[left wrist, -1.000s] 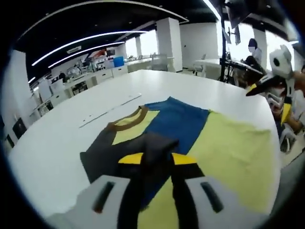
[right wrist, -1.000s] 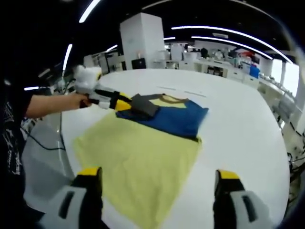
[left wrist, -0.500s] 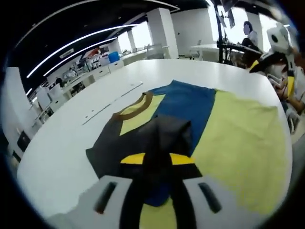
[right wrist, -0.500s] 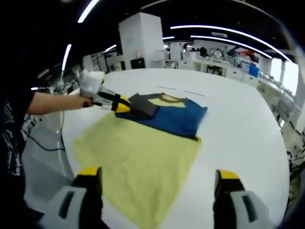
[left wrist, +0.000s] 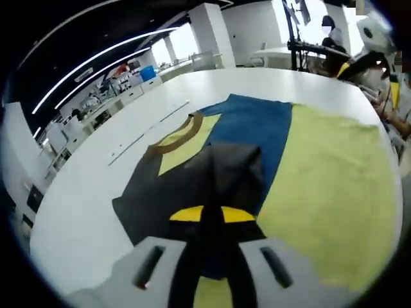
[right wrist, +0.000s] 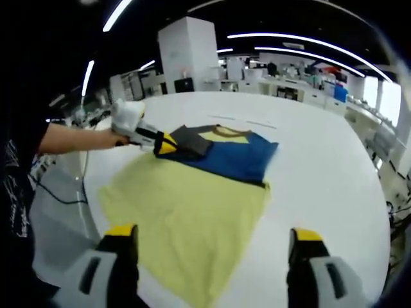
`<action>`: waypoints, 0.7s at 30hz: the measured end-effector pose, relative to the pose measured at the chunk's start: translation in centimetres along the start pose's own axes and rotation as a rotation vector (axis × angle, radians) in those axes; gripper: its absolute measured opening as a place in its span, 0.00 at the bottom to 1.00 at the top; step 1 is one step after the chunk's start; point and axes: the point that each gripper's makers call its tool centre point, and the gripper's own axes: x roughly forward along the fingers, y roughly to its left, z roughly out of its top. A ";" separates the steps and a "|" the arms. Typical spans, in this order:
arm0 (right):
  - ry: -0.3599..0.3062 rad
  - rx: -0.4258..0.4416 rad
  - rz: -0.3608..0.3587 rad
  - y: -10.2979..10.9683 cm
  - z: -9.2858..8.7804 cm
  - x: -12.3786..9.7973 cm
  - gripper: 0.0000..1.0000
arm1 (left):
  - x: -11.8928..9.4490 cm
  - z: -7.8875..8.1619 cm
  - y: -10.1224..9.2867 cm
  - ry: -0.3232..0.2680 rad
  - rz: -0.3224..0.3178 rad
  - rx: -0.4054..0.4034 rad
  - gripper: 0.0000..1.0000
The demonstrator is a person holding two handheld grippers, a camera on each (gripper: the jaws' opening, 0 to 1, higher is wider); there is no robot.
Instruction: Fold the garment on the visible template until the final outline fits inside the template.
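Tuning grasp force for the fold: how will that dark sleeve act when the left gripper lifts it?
Likely floppy: the dark sleeve already bunches and drapes where the left gripper pinches it. Probably light, as thin fabric lying flat on the white table. It may drag the rest of the shirt along, since nothing pins it down.

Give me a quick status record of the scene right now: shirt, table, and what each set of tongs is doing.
shirt: yellow, blue and dark grey shirt lying on the table, collar end far from the right tongs
sleeve: dark grey sleeve lifted and folded over the blue panel
left tongs: shut on the sleeve, also seen in the right gripper view
right tongs: open, holding nothing, above the yellow hem end
table: white, faint line marks beyond the collar
fold: not finished; yellow body lies flat and spread
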 end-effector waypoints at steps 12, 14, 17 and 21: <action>-0.012 0.006 0.006 0.3 0.1 -0.1 0.97 | -0.5 0.7 -0.4 -0.021 -0.034 -0.085 0.00; -0.014 0.006 0.008 0.3 0.1 0.0 0.97 | -0.9 1.3 -0.6 -0.036 -0.047 -0.100 0.00; -0.019 0.004 0.010 0.4 0.2 0.0 0.97 | -1.8 2.8 -1.0 -0.072 -0.076 -0.101 0.00; -0.026 0.003 0.015 0.5 0.4 0.1 0.97 | -2.9 4.9 -1.7 -0.084 -0.090 -0.059 0.00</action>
